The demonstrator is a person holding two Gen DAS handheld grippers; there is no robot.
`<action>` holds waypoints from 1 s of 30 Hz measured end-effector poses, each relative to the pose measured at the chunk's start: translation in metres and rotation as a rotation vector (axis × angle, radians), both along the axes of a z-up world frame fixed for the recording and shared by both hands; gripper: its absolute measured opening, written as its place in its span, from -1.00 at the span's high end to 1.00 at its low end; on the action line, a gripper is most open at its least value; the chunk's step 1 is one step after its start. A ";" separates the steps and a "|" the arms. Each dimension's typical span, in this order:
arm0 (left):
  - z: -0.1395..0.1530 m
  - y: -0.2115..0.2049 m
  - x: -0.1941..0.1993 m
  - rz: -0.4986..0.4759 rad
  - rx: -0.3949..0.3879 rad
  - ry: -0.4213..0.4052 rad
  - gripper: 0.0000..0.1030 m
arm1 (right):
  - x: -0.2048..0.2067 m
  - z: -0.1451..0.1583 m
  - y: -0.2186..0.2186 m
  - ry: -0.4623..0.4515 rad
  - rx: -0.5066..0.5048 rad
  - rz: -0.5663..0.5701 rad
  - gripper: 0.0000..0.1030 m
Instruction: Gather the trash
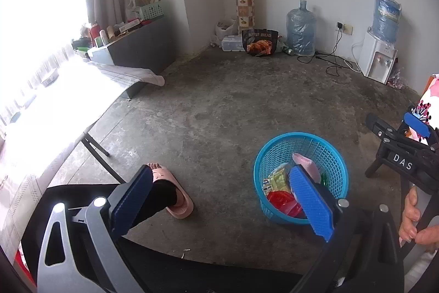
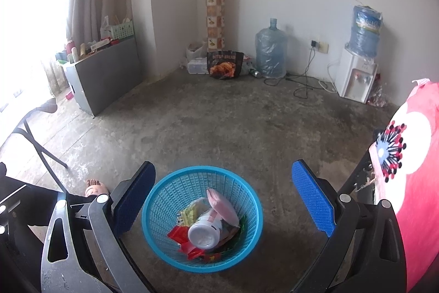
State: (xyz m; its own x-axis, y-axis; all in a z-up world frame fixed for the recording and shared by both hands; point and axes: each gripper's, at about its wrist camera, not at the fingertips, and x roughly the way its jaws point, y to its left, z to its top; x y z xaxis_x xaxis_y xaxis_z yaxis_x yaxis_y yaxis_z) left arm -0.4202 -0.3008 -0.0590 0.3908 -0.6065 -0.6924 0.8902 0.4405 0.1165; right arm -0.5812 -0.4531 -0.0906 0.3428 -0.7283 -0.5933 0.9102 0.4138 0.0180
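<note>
A blue plastic basket [image 2: 164,199] stands on the concrete floor and holds trash: a white bottle [image 2: 204,234], a pink packet [image 2: 222,206], red wrappers [image 2: 178,235] and a yellowish packet [image 2: 192,210]. My right gripper [image 2: 223,199] is open and empty, directly above the basket. The basket also shows in the left wrist view [image 1: 332,155], partly behind my right finger. My left gripper [image 1: 222,203] is open and empty, to the left of the basket. The right gripper's body [image 1: 403,153] is at the right edge of that view.
A folding table [image 1: 55,106] with a bright top stands at the left. A grey cabinet [image 2: 107,73] with clutter is by the curtain. A water dispenser [image 2: 356,73], a water jug [image 2: 270,51], cables and bags line the far wall. A foot in a pink slipper [image 1: 175,197] is near.
</note>
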 end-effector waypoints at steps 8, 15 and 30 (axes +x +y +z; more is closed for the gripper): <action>-0.002 -0.004 -0.001 0.001 0.018 -0.008 -0.90 | 0.002 -0.002 -0.002 0.010 0.010 0.004 -0.86; -0.003 -0.004 -0.001 0.009 0.015 -0.002 -0.90 | 0.004 -0.007 -0.001 0.034 0.023 -0.011 -0.86; -0.004 -0.005 0.004 0.018 0.024 0.002 -0.90 | 0.001 -0.009 0.000 0.040 0.042 -0.028 -0.86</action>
